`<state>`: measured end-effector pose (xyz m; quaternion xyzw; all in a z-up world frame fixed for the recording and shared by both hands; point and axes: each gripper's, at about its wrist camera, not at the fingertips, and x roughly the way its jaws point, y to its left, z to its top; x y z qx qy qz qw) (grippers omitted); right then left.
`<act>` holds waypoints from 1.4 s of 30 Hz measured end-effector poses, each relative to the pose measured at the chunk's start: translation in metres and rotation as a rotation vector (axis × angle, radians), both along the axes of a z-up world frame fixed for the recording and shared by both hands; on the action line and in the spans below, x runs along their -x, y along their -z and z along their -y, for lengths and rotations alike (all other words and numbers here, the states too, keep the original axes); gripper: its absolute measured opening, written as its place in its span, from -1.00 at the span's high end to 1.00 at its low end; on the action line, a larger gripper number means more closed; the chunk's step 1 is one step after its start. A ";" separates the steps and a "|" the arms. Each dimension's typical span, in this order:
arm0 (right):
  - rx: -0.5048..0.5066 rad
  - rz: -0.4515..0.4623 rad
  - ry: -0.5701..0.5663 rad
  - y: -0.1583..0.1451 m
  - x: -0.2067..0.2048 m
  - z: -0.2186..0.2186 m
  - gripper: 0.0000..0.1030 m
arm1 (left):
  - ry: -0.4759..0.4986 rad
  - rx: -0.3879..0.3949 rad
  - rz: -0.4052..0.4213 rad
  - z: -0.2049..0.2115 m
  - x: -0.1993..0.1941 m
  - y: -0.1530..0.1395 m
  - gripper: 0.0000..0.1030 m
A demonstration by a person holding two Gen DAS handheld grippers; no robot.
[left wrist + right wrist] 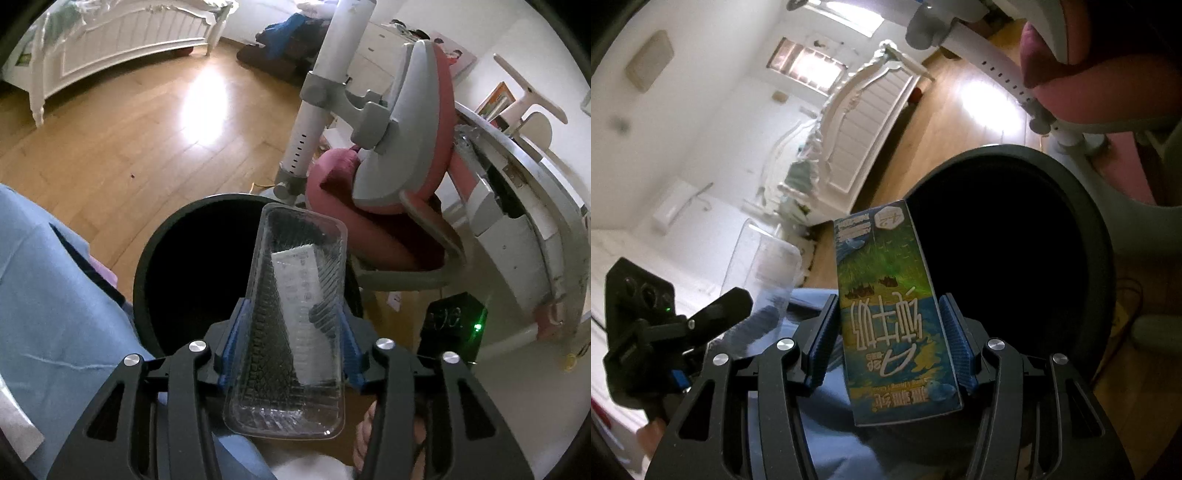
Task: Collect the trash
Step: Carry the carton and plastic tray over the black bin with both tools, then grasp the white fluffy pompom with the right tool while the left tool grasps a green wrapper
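My left gripper [291, 332] is shut on a clear plastic tray [295, 325] with a white label inside, held just over the near rim of a round black trash bin [147, 258]. My right gripper [892, 332] holds a blue-green milk carton [890, 306] between its blue pads, beside the left rim of the same bin [1100, 229]. The bin's inside is dark. The left gripper and its tray [764, 266] also show at the left of the right wrist view.
A pink and grey desk chair [402, 155] stands right behind the bin. A desk [535, 173] is to the right, with a black device with a green light [454, 325] under it. A white bed [122, 48] stands across the wooden floor [122, 140]. My light-blue-clad leg [55, 295] is at left.
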<state>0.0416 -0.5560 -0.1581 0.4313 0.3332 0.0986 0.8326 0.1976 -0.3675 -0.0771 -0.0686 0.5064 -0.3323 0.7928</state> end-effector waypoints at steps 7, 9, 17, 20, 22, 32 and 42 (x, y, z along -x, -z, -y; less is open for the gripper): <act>0.024 -0.007 0.022 -0.011 -0.003 -0.002 -0.46 | -0.008 -0.037 0.053 0.008 0.005 -0.004 -0.57; 0.026 -0.008 0.021 -0.017 -0.002 -0.002 -0.46 | 0.013 -0.032 0.076 0.007 0.010 -0.013 -0.57; 0.112 0.081 -0.029 -0.066 0.014 -0.033 -0.46 | 0.063 0.018 0.156 -0.026 0.059 -0.059 -0.57; 0.164 0.127 -0.086 -0.099 0.019 -0.061 -0.46 | 0.029 0.041 0.177 -0.067 0.080 -0.079 -0.57; 0.192 0.157 -0.141 -0.118 0.022 -0.084 -0.46 | -0.010 0.051 0.198 -0.095 0.094 -0.091 -0.57; 0.352 0.252 -0.637 -0.175 0.036 -0.270 -0.46 | -0.405 0.026 0.225 -0.315 0.149 -0.096 -0.57; 0.678 0.136 -0.881 -0.142 0.059 -0.423 -0.32 | -0.530 0.086 0.088 -0.401 0.138 -0.036 -0.40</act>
